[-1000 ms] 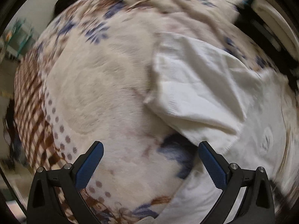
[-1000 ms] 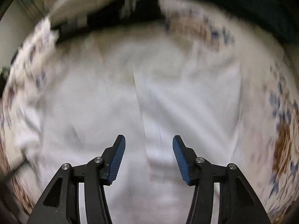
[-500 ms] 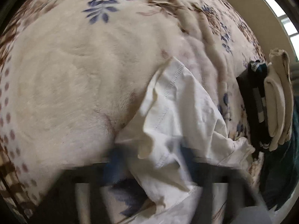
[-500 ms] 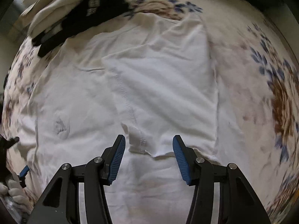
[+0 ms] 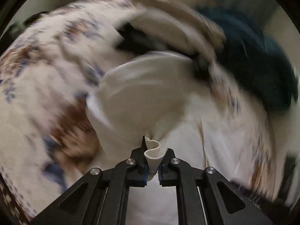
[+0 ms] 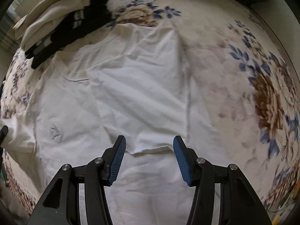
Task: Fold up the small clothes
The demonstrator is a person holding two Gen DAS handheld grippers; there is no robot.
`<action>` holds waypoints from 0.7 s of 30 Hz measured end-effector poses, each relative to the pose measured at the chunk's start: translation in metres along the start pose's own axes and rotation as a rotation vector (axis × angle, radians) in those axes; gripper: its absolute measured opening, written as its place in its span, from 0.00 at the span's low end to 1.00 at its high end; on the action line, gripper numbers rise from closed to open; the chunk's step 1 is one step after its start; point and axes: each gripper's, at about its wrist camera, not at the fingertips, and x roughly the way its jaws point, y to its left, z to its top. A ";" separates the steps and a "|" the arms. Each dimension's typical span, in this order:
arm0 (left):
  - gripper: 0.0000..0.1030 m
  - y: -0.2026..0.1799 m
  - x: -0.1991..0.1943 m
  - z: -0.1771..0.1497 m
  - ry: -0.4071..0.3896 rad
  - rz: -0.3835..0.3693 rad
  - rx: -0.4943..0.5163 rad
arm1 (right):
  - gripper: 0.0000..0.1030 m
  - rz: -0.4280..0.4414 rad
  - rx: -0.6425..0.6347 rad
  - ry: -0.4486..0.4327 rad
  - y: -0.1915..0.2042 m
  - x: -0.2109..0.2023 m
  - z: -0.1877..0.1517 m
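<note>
A small white shirt (image 6: 135,93) lies spread on a floral blanket (image 6: 234,75), its right side folded over toward the middle. My right gripper (image 6: 149,155) is open and empty, hovering just above the folded flap's lower edge. My left gripper (image 5: 152,161) is shut on a bunched edge of the white shirt (image 5: 142,93) and lifts that part up off the blanket; this view is blurred by motion. The left gripper's tip shows at the far left edge of the right wrist view (image 6: 3,131).
A stack of folded clothes, beige over black (image 6: 61,20), sits at the blanket's far left; it also shows in the left wrist view (image 5: 168,33). A dark teal cloth (image 5: 258,60) lies beside it. The blanket (image 5: 37,93) spreads all around.
My left gripper was open over the shirt's sleeve; it has shut on the cloth and swung it upward. My right gripper stayed open and settled over the folded flap.
</note>
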 end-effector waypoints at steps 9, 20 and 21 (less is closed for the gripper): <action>0.89 0.026 -0.001 -0.030 0.134 0.012 -0.131 | 0.55 0.074 0.030 0.033 -0.020 -0.010 0.021; 0.89 0.117 -0.013 -0.006 0.056 0.259 -0.258 | 0.59 0.422 -0.061 0.254 0.064 0.062 0.079; 0.89 0.118 -0.010 -0.002 0.050 0.270 -0.254 | 0.59 0.412 -0.080 0.277 0.071 0.068 0.078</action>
